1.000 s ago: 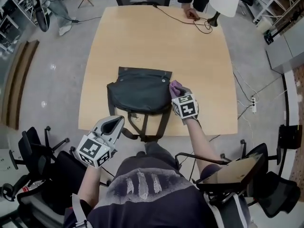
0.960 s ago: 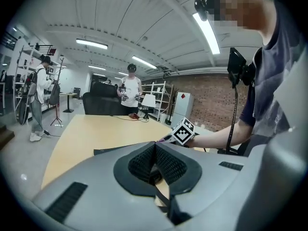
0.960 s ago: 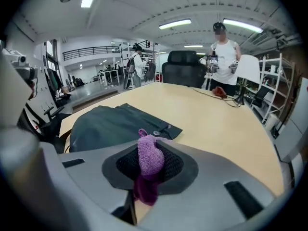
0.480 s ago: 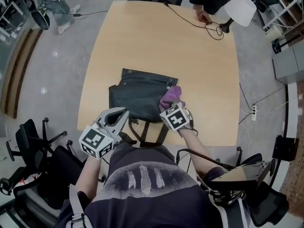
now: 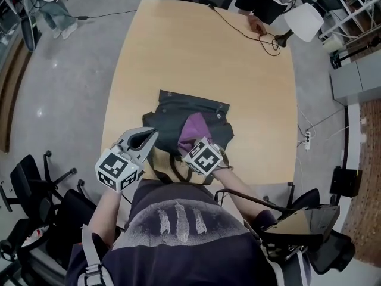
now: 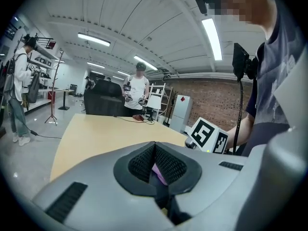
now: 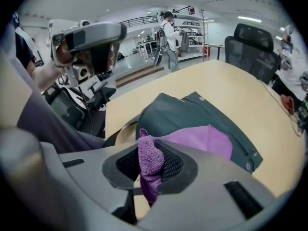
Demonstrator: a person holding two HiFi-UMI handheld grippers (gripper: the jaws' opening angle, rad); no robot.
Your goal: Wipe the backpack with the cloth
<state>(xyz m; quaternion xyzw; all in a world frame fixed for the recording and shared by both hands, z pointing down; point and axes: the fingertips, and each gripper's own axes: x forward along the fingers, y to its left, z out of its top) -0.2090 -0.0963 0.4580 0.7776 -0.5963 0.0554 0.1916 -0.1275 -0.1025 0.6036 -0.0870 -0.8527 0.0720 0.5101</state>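
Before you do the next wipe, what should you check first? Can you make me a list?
1. Cloth held tight: ok. The right gripper has its jaws closed on the purple cloth.
2. Cloth on the bag: ok. It lies spread on the dark backpack.
3. Backpack safely on the table: ok. It lies flat near the person's edge.
4. Something steadying the bag: not ok. The left gripper has its jaws together on nothing, by the bag's near left corner.
5. Room to wipe: ok. Nothing else lies on the bag.
6. Which spots are dirty: cannot tell.
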